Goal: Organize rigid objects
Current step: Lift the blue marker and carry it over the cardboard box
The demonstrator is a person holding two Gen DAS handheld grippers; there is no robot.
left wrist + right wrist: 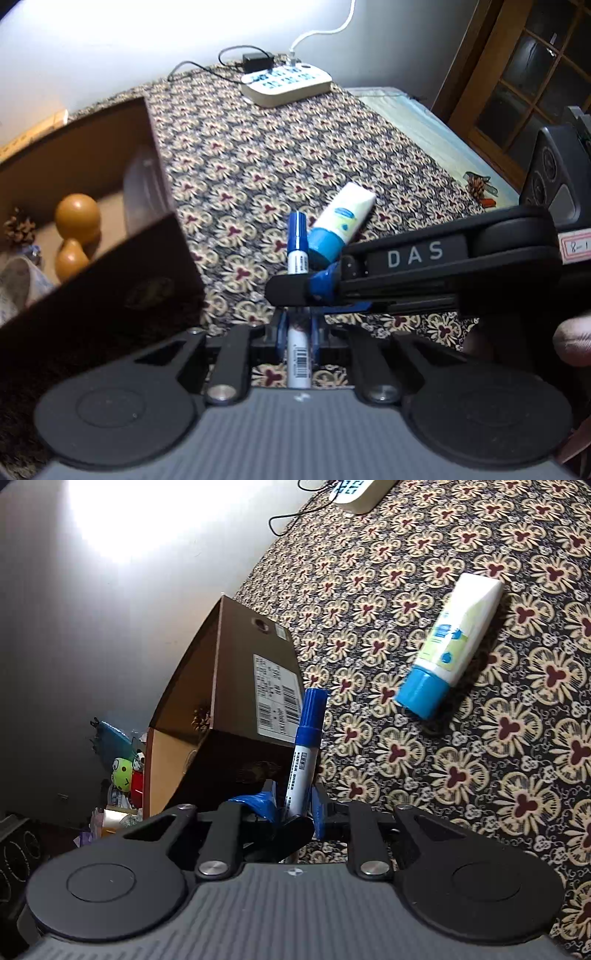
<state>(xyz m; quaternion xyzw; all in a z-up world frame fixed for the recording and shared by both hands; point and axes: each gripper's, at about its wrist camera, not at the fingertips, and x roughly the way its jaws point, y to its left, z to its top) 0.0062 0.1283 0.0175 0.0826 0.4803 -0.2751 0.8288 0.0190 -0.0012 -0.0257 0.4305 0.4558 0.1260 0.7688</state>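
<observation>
A blue-capped white marker (297,254) stands upright above the patterned tablecloth, cap pointing away. My left gripper (298,330) is shut on its lower barrel. My right gripper (300,293) reaches in from the right and clamps the same barrel just above. In the right wrist view the marker (304,753) rises from between the right gripper (295,803) pads. A white tube with a blue cap (345,218) (450,646) lies on the cloth behind the marker. An open cardboard box (92,155) (255,686) sits at the left.
Inside the box lie a tan gourd (75,236), a pine cone (18,230) and a clear plastic container (142,192). A power strip (286,83) with cables sits at the table's far end. A hand (572,339) shows at the right edge.
</observation>
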